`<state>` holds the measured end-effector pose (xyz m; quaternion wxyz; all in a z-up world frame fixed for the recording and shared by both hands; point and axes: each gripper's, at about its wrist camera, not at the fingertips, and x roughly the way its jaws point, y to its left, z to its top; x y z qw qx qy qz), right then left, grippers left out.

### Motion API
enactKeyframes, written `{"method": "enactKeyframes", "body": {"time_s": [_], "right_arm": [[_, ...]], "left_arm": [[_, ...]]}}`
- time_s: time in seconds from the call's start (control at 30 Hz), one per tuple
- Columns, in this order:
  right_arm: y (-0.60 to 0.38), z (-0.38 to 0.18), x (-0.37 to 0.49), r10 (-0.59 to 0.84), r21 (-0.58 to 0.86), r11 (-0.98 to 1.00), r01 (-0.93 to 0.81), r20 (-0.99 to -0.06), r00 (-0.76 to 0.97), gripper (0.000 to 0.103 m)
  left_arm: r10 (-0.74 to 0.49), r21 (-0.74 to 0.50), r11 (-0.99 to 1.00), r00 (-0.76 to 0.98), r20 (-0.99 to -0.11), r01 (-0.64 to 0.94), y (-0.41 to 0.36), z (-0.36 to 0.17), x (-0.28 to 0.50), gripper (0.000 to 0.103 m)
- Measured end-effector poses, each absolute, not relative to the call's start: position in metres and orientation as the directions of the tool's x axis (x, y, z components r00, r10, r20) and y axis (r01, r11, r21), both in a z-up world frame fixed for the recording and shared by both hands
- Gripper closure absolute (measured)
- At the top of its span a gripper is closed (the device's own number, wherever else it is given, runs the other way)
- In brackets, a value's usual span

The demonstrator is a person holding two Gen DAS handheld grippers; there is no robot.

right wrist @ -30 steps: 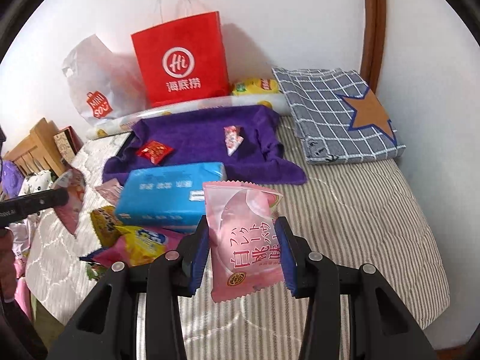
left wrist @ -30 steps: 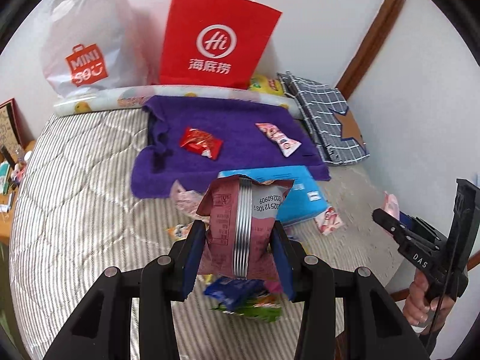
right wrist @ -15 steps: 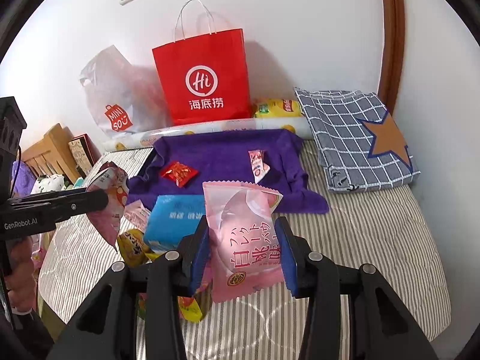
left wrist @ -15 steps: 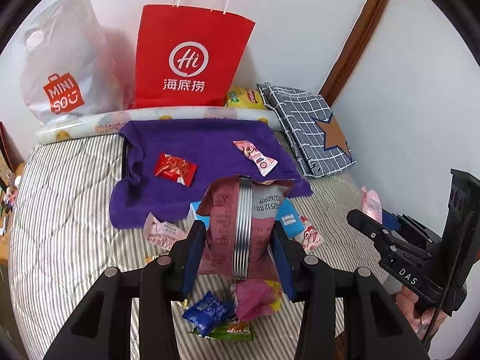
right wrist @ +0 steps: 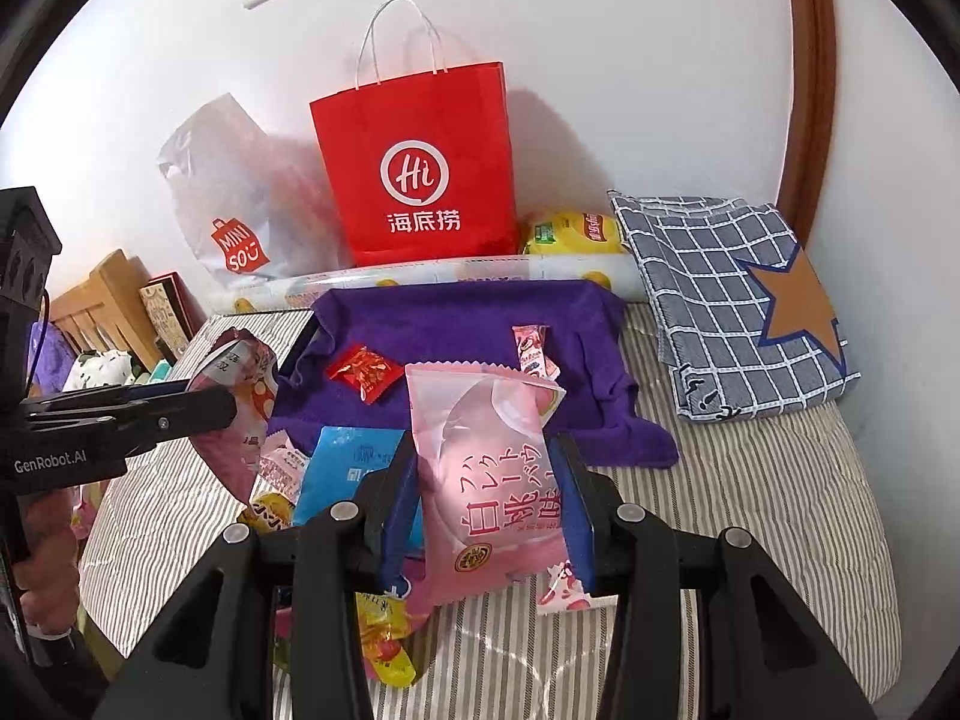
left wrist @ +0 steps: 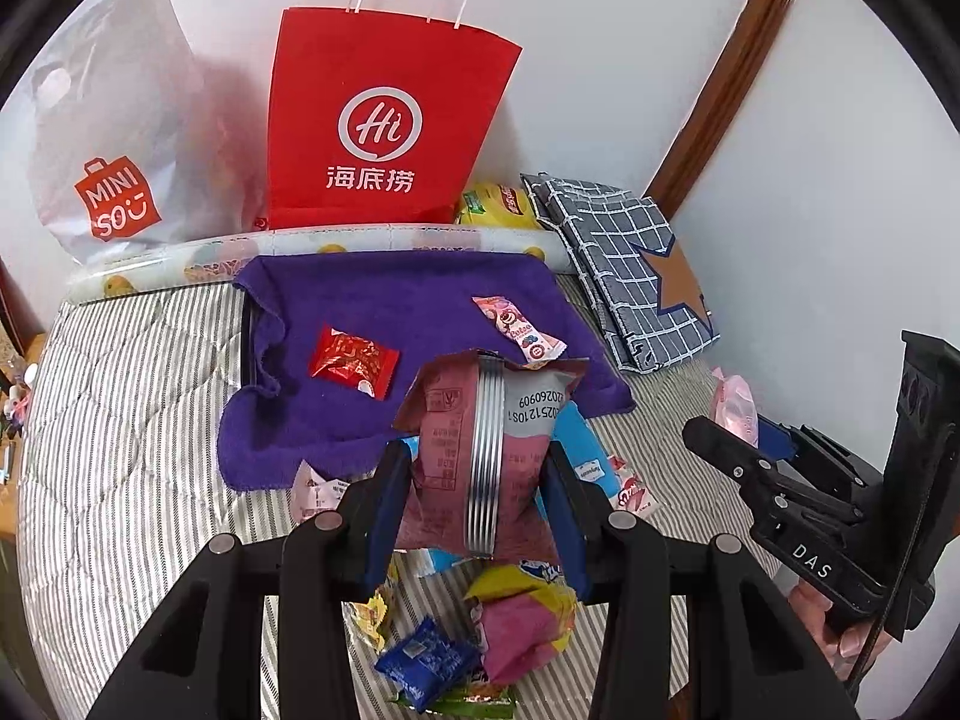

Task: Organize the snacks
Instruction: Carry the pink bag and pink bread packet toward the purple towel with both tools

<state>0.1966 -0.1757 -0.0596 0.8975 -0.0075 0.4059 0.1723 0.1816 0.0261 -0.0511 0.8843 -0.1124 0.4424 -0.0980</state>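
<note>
Two snack packets held aloft over the striped bed: a dusty-red packet (left wrist: 480, 450) clamped in the left gripper (left wrist: 477, 504), a pink packet (right wrist: 495, 480) in the right gripper (right wrist: 489, 510), probably bound for the purple towel (left wrist: 408, 312) where two sweets lie

Striped bed (right wrist: 750, 510) with purple towel (right wrist: 468, 330), checked cloth (right wrist: 720, 300), snack packets (left wrist: 474, 642).

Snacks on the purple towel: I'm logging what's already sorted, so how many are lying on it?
2. A red packet lies left of centre on the purple towel; a pink-and-white wrapped candy lies right of it. The held packets may hide more.
</note>
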Motion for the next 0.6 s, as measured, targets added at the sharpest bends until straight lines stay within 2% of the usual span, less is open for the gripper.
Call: {"method": "enactKeyframes", "body": {"time_s": [0.6], "right_arm": [[-0.17,-0.065,0.217,0.303,0.129,0.941,-0.314,-0.737,0.604,0.061]], "left_arm": [[-0.266,-0.288,0.956,0.591,-0.761,0.061,0.036,-0.052,0.206,0.061]]}}
